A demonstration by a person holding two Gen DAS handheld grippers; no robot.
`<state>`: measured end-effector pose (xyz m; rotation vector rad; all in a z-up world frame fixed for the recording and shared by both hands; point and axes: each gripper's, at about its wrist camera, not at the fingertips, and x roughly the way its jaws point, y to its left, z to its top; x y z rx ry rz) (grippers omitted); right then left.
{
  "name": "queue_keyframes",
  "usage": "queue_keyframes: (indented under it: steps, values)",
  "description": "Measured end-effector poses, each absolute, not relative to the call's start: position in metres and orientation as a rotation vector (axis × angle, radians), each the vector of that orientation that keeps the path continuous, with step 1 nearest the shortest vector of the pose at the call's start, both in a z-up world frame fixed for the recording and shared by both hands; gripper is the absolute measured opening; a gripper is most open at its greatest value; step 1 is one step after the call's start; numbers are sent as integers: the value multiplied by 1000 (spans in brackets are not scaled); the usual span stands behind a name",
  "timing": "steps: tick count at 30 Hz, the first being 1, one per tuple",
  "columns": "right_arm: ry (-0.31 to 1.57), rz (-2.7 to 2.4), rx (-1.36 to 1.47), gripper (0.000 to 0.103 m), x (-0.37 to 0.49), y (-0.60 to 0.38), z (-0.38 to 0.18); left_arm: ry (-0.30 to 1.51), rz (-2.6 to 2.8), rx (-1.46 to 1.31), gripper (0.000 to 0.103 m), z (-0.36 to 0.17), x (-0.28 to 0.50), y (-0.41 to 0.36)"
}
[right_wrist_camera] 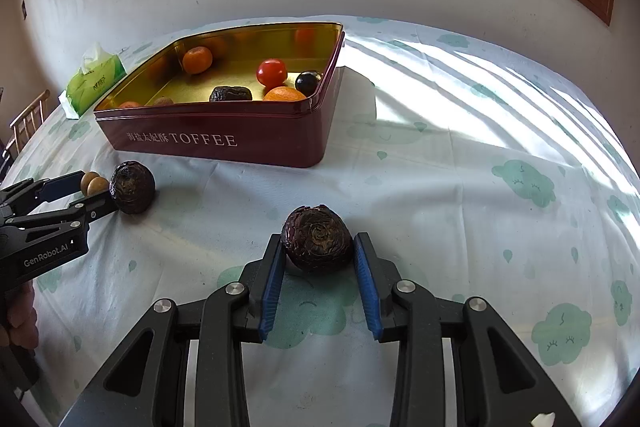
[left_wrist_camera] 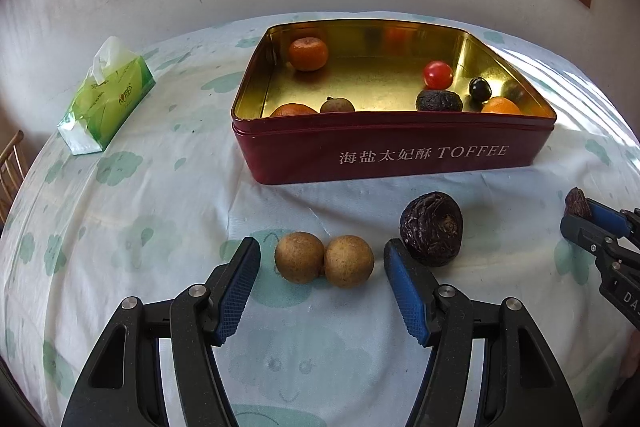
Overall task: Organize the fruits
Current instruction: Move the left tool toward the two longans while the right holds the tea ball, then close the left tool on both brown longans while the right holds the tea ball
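My left gripper (left_wrist_camera: 322, 251) is open, its blue pads on either side of two brown longans (left_wrist_camera: 324, 259) that lie touching each other on the cloth; neither pad touches them. A wrinkled dark passion fruit (left_wrist_camera: 432, 229) sits just outside its right finger. In the right wrist view my right gripper (right_wrist_camera: 318, 243) is shut on a second passion fruit (right_wrist_camera: 316, 245) low over the cloth. The right gripper (left_wrist_camera: 580, 217) also shows at that view's right edge. The red toffee tin (left_wrist_camera: 400, 155) (right_wrist_camera: 208, 143) stands behind, with tangerines, a cherry tomato (left_wrist_camera: 438, 75), a dark grape and another passion fruit inside.
A green tissue pack (left_wrist_camera: 106, 99) lies left of the tin. A wooden chair (right_wrist_camera: 28, 123) stands off the table's left edge. The left gripper (right_wrist_camera: 98, 189) and a person's hand (right_wrist_camera: 20, 319) show at the left of the right wrist view. A sunlit cloth covers the table to the right.
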<state>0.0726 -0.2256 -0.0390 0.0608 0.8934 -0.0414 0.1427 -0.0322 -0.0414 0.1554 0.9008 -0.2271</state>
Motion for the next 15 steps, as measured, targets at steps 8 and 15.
queue_keyframes:
  steps: [8,15]
  values:
    - [895,-44,50,33,73,-224,-39,886,-244,146,49,-42,144,-34]
    - [895,-47,44,33,74,-223,-40,880,-244,144,49,-41,141,-33]
